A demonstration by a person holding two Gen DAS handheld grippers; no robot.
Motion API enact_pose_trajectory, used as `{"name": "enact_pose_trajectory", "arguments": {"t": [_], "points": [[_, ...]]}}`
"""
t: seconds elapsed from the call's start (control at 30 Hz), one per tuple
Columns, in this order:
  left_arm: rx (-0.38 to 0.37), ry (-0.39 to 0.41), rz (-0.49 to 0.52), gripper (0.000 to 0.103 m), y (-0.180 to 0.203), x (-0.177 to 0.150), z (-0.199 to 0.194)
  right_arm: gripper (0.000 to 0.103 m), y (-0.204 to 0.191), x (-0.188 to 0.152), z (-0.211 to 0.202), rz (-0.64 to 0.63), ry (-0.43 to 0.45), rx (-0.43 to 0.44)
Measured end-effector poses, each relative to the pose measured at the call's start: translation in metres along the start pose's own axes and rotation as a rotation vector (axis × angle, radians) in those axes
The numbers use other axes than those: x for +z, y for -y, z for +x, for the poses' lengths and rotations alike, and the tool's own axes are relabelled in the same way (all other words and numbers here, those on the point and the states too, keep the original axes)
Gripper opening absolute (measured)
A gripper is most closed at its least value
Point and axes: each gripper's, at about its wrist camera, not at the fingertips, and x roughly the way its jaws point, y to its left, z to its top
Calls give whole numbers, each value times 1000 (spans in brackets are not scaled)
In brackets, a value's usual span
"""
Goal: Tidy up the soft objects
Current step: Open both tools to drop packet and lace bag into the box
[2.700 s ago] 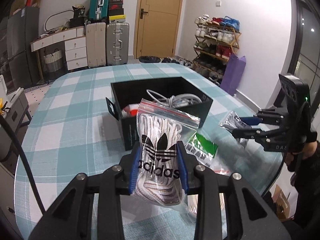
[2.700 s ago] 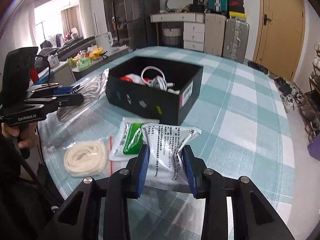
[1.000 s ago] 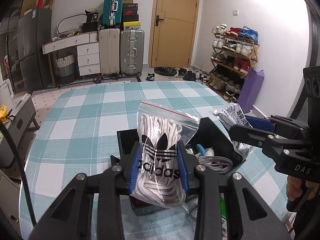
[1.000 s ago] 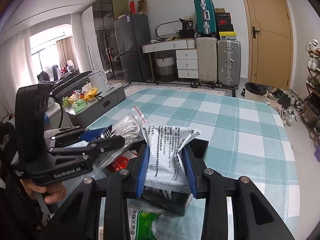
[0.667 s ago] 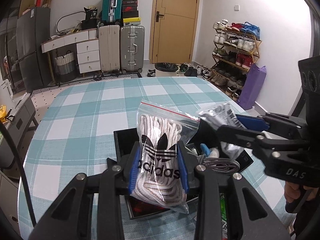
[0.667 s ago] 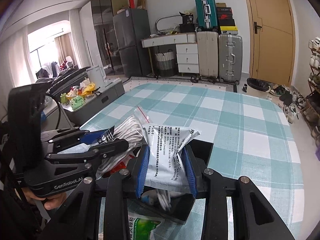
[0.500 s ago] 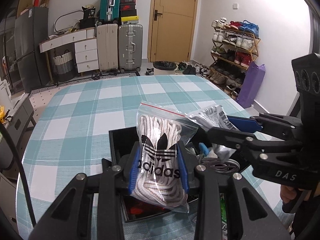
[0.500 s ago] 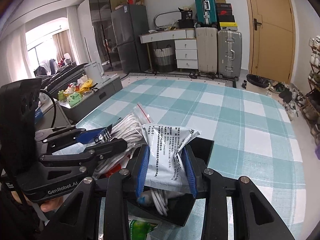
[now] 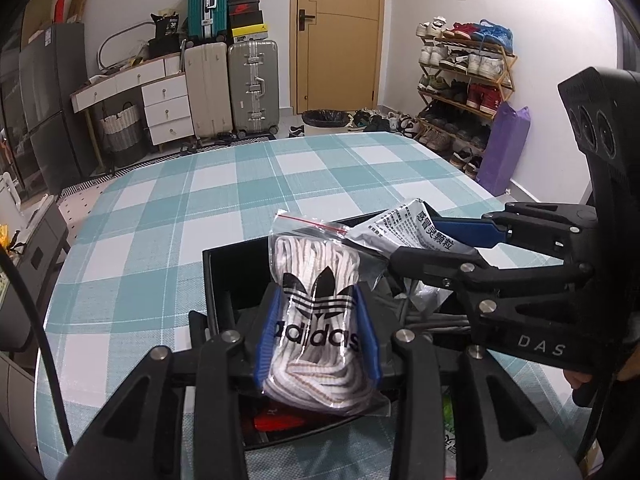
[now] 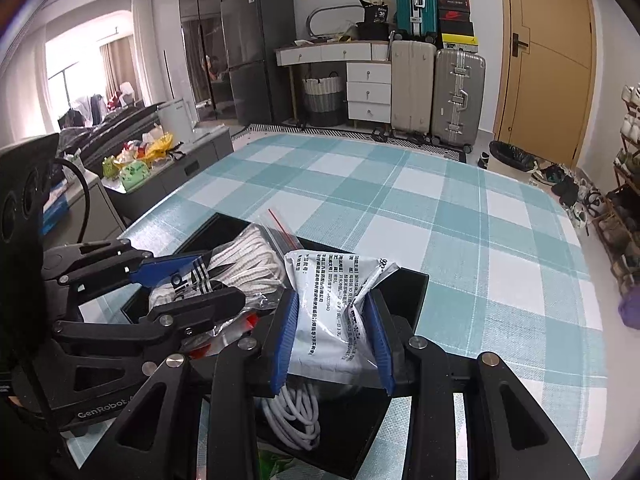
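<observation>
While both bagged loads hang inside the black box's (image 9: 224, 276) rim, checked tablecloth (image 9: 168, 208) beyond lies open.

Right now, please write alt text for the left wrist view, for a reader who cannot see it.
The left gripper holds a clear bag of white laces above a black box on a checked table. Beside it, the right gripper holds a printed sachet.

We hold our left gripper (image 9: 316, 334) and right gripper (image 10: 332, 340) side by side, tilted downward, each clamped; the left jaws have just eased apart slightly.
</observation>
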Motion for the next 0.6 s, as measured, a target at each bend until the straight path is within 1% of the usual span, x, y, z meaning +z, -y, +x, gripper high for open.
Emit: {"name": "enact_pose_trajectory", "arguments": {"t": [0.1, 0.17, 0.2, 0.27, 0.33, 0.37, 0.4, 0.43, 0.47, 0.53, 0.57, 0.6], "points": [[6, -13, 5, 43, 0, -2, 2, 36, 0, -1, 2, -9, -14, -14], [13, -21, 8, 50, 0, -3, 4, 41, 0, -2, 2, -10, -17, -20], [19, -17, 13, 55, 0, -4, 3, 47, 0, -2, 3, -6, -23, -15], [17, -16, 9, 57, -1, -4, 2, 48, 0, -3, 1, -10, -16, -21], [0, -15, 4, 62, -1, -3, 0, 52, 1, -3, -3, -14, -7, -24], [5, -11, 5, 71, -1, -3, -2, 54, 1, -3, -7, -16, 2, -28], [0, -7, 5, 77, -1, -3, -5, 59, 2, -3, -11, -20, 13, -36], [-9, -2, 3, 79, -2, -3, -7, 67, 4, -3, -16, -20, 22, -47], [-20, 3, 0, 85, -2, -3, -10, 72, 5, -4, -20, -16, 30, -52], [-34, 15, -7, 94, -2, -3, -17, 86, 9, -7, -31, -5, 49, -57], [-27, 22, -8, 102, -1, -3, -20, 89, 10, -9, -36, 0, 56, -62], [-22, 30, -9, 103, -1, -4, -23, 94, 12, -11, -41, 6, 63, -63]]}}
